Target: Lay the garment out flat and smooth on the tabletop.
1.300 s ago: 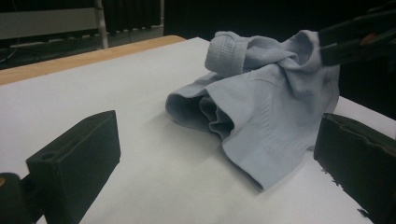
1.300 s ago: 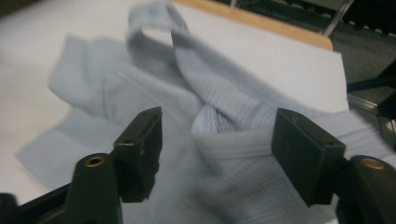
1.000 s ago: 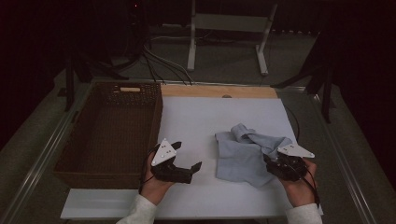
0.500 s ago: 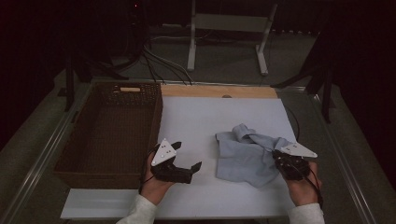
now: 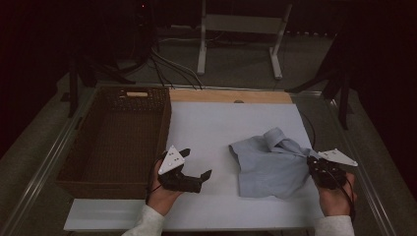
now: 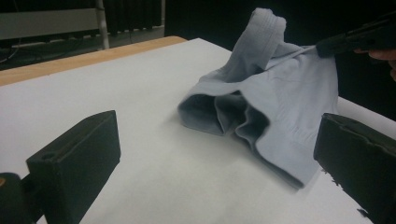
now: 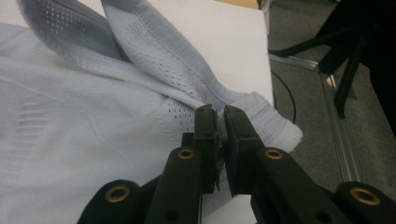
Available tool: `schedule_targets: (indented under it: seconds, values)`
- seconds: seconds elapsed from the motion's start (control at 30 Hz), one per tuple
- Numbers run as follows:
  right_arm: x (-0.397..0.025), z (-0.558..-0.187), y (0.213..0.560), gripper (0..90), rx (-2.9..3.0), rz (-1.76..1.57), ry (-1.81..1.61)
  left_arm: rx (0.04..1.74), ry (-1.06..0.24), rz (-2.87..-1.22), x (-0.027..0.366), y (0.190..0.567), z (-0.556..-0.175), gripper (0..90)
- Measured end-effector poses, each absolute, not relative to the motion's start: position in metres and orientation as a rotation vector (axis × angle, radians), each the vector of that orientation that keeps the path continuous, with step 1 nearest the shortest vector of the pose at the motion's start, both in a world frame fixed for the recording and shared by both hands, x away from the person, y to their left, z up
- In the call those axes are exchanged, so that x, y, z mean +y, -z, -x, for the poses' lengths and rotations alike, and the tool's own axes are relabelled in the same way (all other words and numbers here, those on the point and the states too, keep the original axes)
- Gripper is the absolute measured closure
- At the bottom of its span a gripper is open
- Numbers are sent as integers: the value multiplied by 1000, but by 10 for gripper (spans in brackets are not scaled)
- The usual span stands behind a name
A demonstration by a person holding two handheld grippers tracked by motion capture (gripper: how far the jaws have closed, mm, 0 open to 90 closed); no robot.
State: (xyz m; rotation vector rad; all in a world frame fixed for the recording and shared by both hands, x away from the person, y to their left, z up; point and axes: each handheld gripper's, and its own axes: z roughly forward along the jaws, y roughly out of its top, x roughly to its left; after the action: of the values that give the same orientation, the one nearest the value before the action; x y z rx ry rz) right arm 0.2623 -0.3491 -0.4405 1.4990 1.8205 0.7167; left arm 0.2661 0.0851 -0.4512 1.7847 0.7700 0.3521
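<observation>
Two grippers work a light blue shirt (image 5: 273,164) on the white table (image 5: 216,128) in the high view. The right gripper (image 5: 314,167) pinches the shirt's right edge near the table's right side, while the left gripper (image 5: 199,174) rests with its jaws spread wide on bare table, near the shirt's left edge but apart from it. A wicker basket (image 5: 115,135) stands at the far left. Judging from this, the step is to drag or spread the cloth; it would go best with a low, steady pull so the fabric slides flat rather than bunching.

From the left gripper view, the jaws stand far apart with nothing between them, and the shirt (image 6: 275,98) lies ahead and to the right, its sleeve opening facing the camera, its collar lifted.

From the right gripper view, the right gripper (image 7: 219,121) is closed narrow on a fold of mesh fabric, the shirt (image 7: 93,121) spreading to the left. The bite looks shallow, so a jerk could slip it.
</observation>
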Motion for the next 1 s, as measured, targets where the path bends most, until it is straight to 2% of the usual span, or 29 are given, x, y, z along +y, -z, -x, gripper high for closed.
schedule_targets:
  seconds: [0.07, 0.13, 0.17, 0.23, 0.27, 0.37, 0.63, 1.0]
  values:
    - [-349, -262, 441, 841, 1820, -1506, -715, 769, -352, -1786, 85, 451, -266, 11]
    - [-345, -262, 441, 686, 1830, -1491, -726, 768, -352, -1787, 85, 451, -266, 11]
    - [-345, -262, 441, 686, 1830, -1491, -726, 768, -352, -1787, 85, 451, -266, 11]
    - [-339, -261, 439, 533, 1835, -1466, -751, 769, -351, -1786, 84, 451, -266, 10]
    - [-332, -260, 435, 421, 1850, -1434, -790, 769, -350, -1787, 84, 452, -266, 11]
    - [-321, -258, 432, 337, 1872, -1416, -853, 769, -350, -1787, 84, 452, -266, 11]
    - [-303, -248, 431, 298, 1957, -1368, -912, 770, -356, -1780, 86, 450, -266, 11]
    - [-302, -217, 444, 301, 2016, -1314, -942, 762, -356, -1783, 83, 449, -266, 11]
